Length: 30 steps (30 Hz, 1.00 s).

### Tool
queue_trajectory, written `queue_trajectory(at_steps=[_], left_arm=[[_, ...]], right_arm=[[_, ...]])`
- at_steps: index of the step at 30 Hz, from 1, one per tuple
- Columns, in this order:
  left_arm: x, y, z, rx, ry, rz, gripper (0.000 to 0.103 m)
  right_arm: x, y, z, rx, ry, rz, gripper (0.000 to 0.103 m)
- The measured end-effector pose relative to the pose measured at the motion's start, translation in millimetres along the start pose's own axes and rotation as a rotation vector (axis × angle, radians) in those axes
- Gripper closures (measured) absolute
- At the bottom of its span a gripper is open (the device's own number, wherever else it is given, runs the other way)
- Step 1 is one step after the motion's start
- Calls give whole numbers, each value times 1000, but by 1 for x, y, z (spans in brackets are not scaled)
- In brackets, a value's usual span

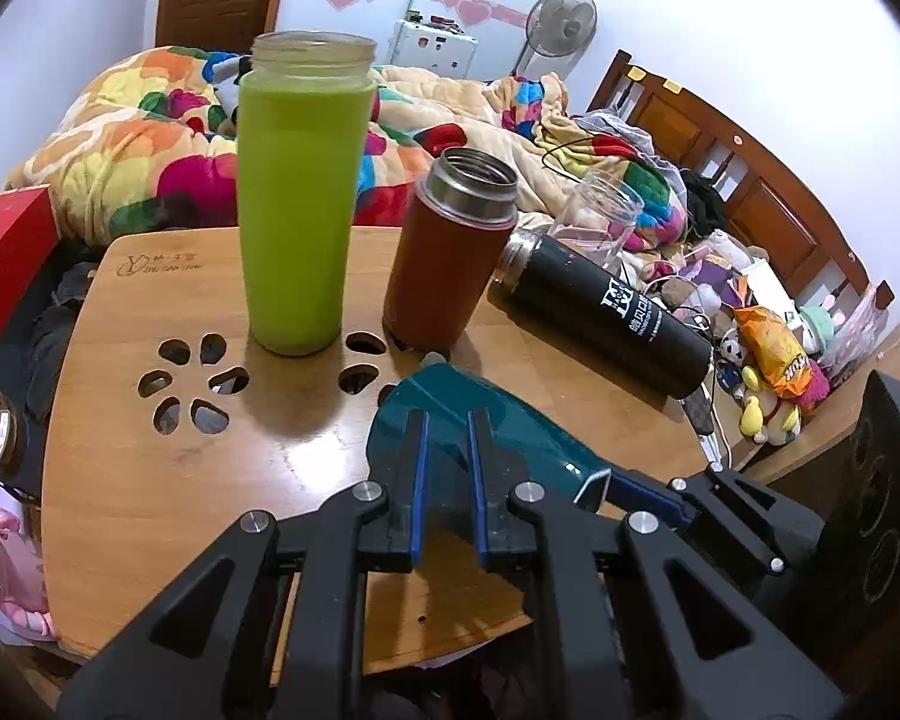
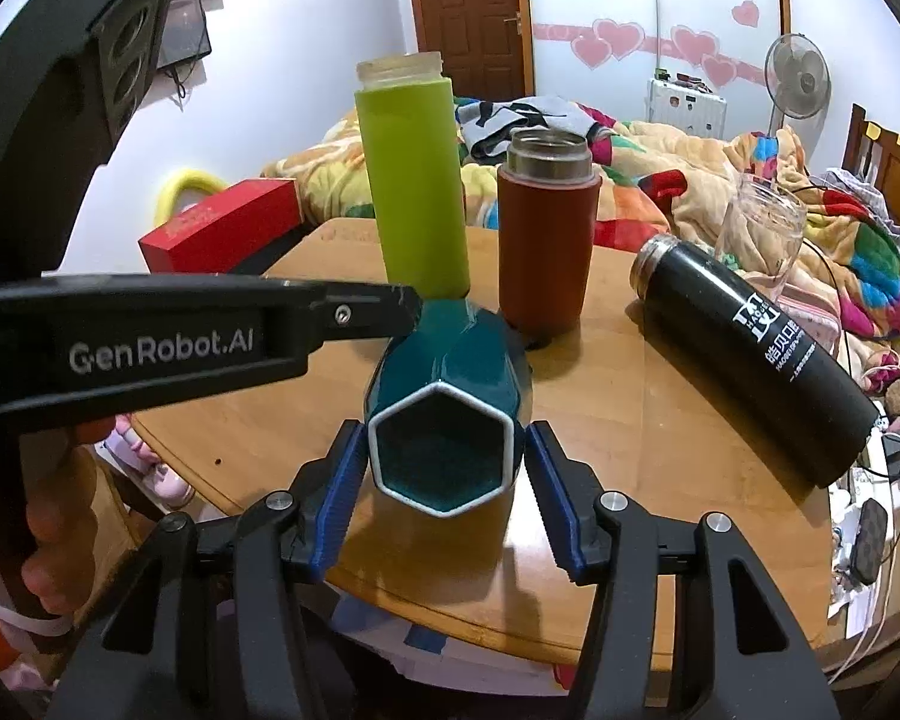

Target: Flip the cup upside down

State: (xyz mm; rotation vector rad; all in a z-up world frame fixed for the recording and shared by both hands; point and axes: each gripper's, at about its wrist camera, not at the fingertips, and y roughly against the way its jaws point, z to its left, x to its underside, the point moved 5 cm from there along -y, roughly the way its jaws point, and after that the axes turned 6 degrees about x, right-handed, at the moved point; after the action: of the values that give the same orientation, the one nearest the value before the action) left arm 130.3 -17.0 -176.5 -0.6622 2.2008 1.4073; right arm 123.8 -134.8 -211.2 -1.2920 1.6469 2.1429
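A dark teal faceted cup [image 2: 450,366] with a white hexagonal rim lies on its side on the wooden table [image 2: 642,420], mouth toward the right wrist camera. My right gripper [image 2: 447,450] is open, its blue pads on either side of the cup's mouth, apart from it. My left gripper [image 1: 448,420] hovers over the cup [image 1: 510,426], jaws narrowly apart; whether it touches is unclear. In the right wrist view the left gripper's fingertips [image 2: 399,306] reach the cup's base from the left.
On the table stand a green bottle [image 1: 297,198] and a brown flask [image 1: 450,252]; a black flask [image 1: 606,318] lies on its side beside a clear jar [image 1: 600,216]. Flower-shaped cutouts [image 1: 192,384] pierce the tabletop. A bed with colourful blankets [image 1: 150,138] lies behind.
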Motion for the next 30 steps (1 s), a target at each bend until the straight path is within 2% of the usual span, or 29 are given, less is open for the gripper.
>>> queue_trajectory(at_steps=[8, 17, 22, 23, 26, 30], left_arm=[[-1, 4, 10, 3, 24, -12, 92], [1, 4, 19, -3, 47, 1, 93], [-4, 21, 15, -32, 16, -31, 92], [-6, 27, 13, -39, 6, -41, 88], [-12, 46, 7, -53, -22, -86, 75], [-20, 76, -5, -84, -69, -162, 60]], right_arm=[[-12, 2, 0, -24, -29, -8, 53], [-19, -8, 11, -34, -4, -18, 54], [-19, -3, 9, -30, -9, 13, 54], [-20, -1, 8, -30, -10, 13, 53], [-23, 13, 1, -31, -28, 1, 44], [-35, 43, -11, -16, -58, -57, 36]])
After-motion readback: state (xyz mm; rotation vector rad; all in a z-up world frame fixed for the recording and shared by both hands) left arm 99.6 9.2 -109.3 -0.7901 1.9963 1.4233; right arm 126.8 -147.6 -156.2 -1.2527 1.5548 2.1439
